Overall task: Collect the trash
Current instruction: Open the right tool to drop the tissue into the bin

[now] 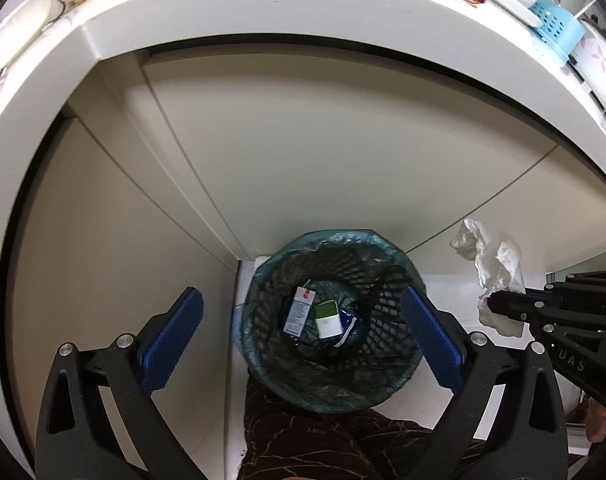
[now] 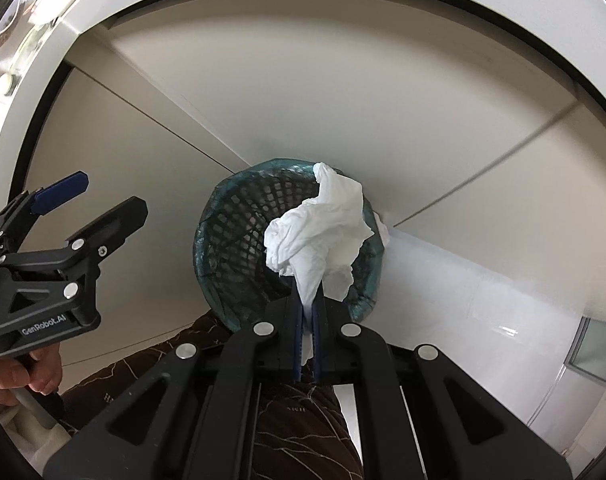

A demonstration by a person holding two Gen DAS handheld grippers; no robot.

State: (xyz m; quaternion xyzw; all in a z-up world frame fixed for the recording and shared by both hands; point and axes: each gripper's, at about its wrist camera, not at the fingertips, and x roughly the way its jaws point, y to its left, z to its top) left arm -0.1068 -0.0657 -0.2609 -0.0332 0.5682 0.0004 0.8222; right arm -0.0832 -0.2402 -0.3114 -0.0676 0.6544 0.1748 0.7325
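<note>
R gripper jaws clamped on crumpled white tissue, tissue sticking out at 12 o'clock over lined mesh bin, L gripper jaws wide apart, empty, above bin w/ cartons inside

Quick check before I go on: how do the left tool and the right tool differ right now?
The left tool is wide open and empty; the right tool is shut on a crumpled white tissue. In its own camera, the left tool frames the bin, where two small cartons lie, while the right tool holds its tissue over the bin's rim. Both point down at the bin and have blue pads.
</note>
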